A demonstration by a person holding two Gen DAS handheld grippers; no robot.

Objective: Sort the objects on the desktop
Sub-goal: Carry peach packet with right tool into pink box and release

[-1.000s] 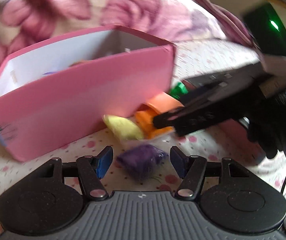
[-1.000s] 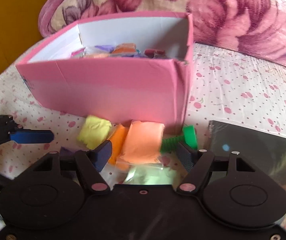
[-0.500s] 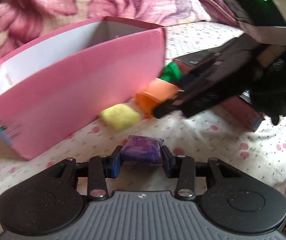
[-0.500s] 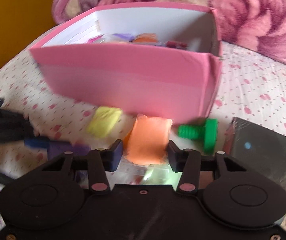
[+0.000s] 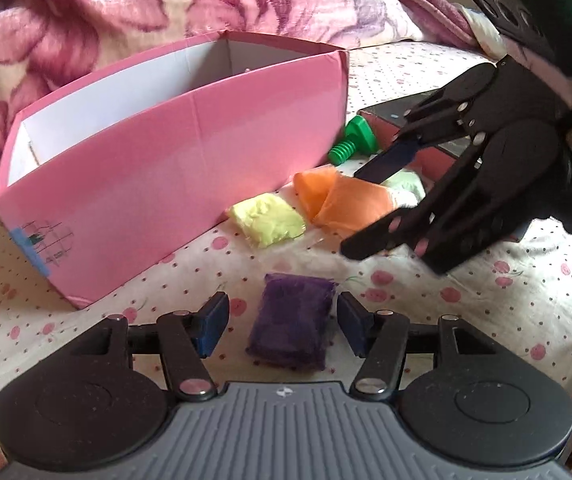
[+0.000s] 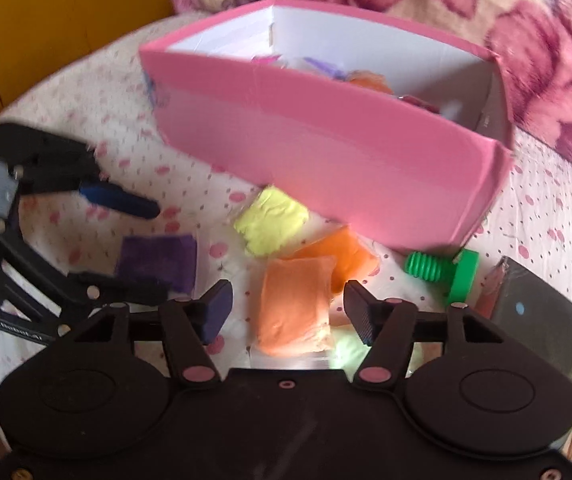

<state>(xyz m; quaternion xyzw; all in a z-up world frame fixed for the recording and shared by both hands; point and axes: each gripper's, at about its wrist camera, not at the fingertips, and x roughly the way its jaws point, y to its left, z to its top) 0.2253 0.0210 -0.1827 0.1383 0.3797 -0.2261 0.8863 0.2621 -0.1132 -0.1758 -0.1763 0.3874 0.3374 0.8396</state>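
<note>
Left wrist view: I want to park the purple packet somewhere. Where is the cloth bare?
Bare cloth lies left of the left gripper, below the pink box. It is crowded between the yellow packet, orange packets, green bolt and right gripper.

purple bag (image 5: 290, 330), orange bag (image 6: 293, 312), flat beside pink box (image 5: 174, 184)

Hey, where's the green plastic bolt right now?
The green bolt lies on the bedsheet by the right-hand corner of the pink box, right of the orange packets and beside the dark book, in both views.
</note>
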